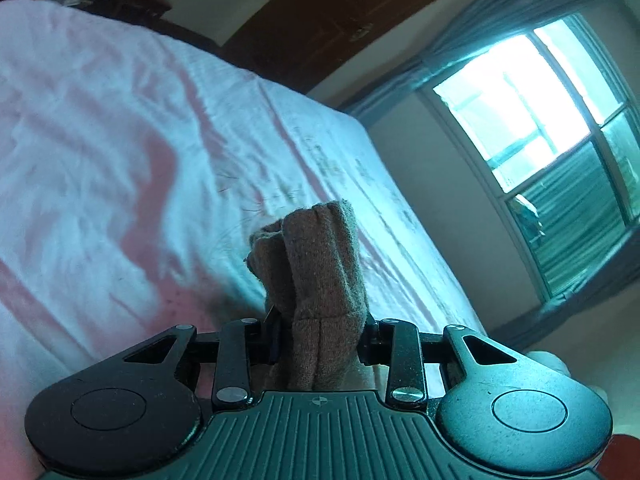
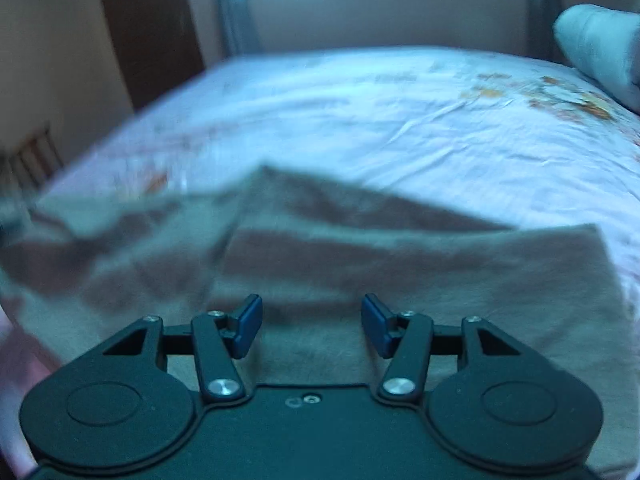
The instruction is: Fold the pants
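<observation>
Your left gripper (image 1: 320,340) pinches a bunched fold of the brown knitted fabric pants (image 1: 316,272), which sticks up between the fingers and points forward over the bed with the white and pink wrinkled sheet (image 1: 120,140). Your right gripper (image 2: 312,326) is spread with nothing between its blue pads (image 2: 250,326). Below it the pants (image 2: 360,264) lie across the bed's near edge, long axis running left to right, blurred on the sheet (image 2: 400,120).

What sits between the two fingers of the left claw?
A bunched fold of the brown pants, pinched in the left claw above the bed sheet. It shows in the left wrist view.
</observation>
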`<action>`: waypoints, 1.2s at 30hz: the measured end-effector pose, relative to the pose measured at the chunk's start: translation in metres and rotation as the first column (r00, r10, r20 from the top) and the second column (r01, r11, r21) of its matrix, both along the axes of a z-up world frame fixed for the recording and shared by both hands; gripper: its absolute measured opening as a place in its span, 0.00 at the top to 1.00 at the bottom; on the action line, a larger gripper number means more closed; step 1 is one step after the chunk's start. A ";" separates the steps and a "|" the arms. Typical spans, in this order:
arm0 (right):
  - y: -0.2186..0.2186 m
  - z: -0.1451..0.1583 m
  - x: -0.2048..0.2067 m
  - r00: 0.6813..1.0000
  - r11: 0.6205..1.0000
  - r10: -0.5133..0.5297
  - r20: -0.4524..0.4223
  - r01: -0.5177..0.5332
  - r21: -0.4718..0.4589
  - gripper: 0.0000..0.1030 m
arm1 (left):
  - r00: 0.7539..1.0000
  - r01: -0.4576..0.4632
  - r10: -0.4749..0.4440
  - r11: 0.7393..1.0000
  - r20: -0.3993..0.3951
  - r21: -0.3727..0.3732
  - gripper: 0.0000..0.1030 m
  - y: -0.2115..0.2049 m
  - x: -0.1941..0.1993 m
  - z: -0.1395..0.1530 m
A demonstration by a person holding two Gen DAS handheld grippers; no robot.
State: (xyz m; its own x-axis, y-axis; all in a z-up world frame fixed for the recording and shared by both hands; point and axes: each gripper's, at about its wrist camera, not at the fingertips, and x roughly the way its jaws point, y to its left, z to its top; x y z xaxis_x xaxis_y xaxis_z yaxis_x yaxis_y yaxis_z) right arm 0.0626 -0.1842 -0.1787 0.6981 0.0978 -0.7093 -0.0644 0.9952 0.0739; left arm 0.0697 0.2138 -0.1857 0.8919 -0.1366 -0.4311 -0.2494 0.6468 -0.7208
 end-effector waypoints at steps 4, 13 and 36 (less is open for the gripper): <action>0.013 -0.007 0.001 0.999 0.994 0.033 0.013 -0.031 -0.101 0.52 | 0.997 0.053 -0.056 0.996 0.044 0.070 0.67 -0.017 -0.002 0.018; -0.004 0.000 -0.006 1.000 1.000 0.013 0.023 -0.013 0.001 0.52 | 0.958 0.231 -0.250 0.963 0.141 0.140 0.68 -0.076 -0.003 0.063; -0.190 0.049 -0.084 0.940 0.914 -0.333 0.071 0.303 0.270 0.51 | 0.656 0.692 -0.752 0.633 0.063 0.346 0.68 -0.353 -0.050 0.045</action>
State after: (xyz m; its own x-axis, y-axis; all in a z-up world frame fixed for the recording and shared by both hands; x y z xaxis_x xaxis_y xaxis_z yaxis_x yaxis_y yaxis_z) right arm -0.0213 -0.3744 -0.1296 0.7959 0.0216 -0.6051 0.2298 0.9138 0.3348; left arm 0.0193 -0.1394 -0.1406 0.6204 -0.6778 -0.3946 0.5003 0.7295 -0.4665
